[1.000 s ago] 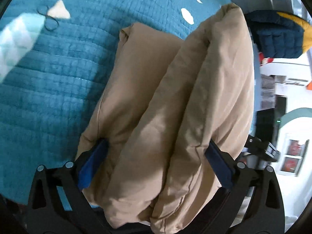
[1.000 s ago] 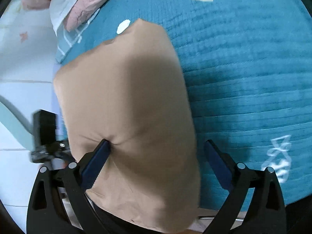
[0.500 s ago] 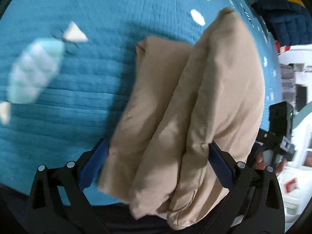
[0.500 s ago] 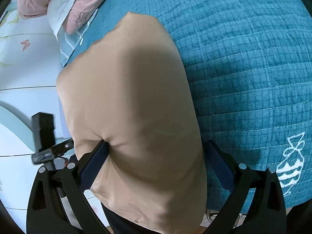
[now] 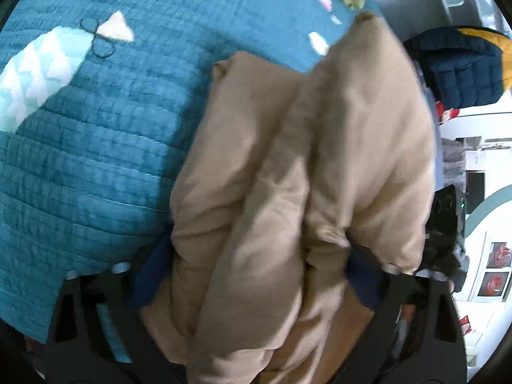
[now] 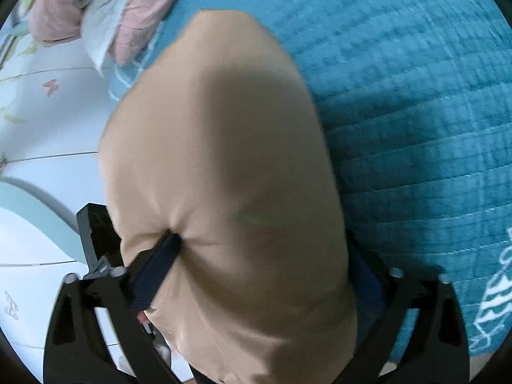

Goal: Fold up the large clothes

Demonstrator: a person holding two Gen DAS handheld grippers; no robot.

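A thick folded tan garment [image 5: 304, 166] fills the middle of both views, held over a teal quilted bedspread [image 5: 96, 147]. My left gripper [image 5: 256, 275] has its blue pads [image 5: 150, 272] pressed into the bundle's two sides, squeezing the stacked folds. My right gripper [image 6: 259, 272] grips the same tan garment [image 6: 217, 166] from the other end, its left pad [image 6: 156, 265] dug into the cloth; the right pad is mostly hidden behind the fabric. The other gripper's black body [image 5: 444, 224] shows at the right edge of the left wrist view.
A pink garment heap [image 6: 105, 9] lies at the bed's far corner. A navy and yellow quilted item [image 5: 464, 64] sits on white furniture beyond the bed edge. White floor tiles [image 6: 41, 147] lie left of the bed. The bedspread has white printed shapes [image 5: 35, 73].
Both grippers stay clamped on the tan bundle. The bundle has swung back relative to the bed in the left view. The right view has moved nearer the pink heap.
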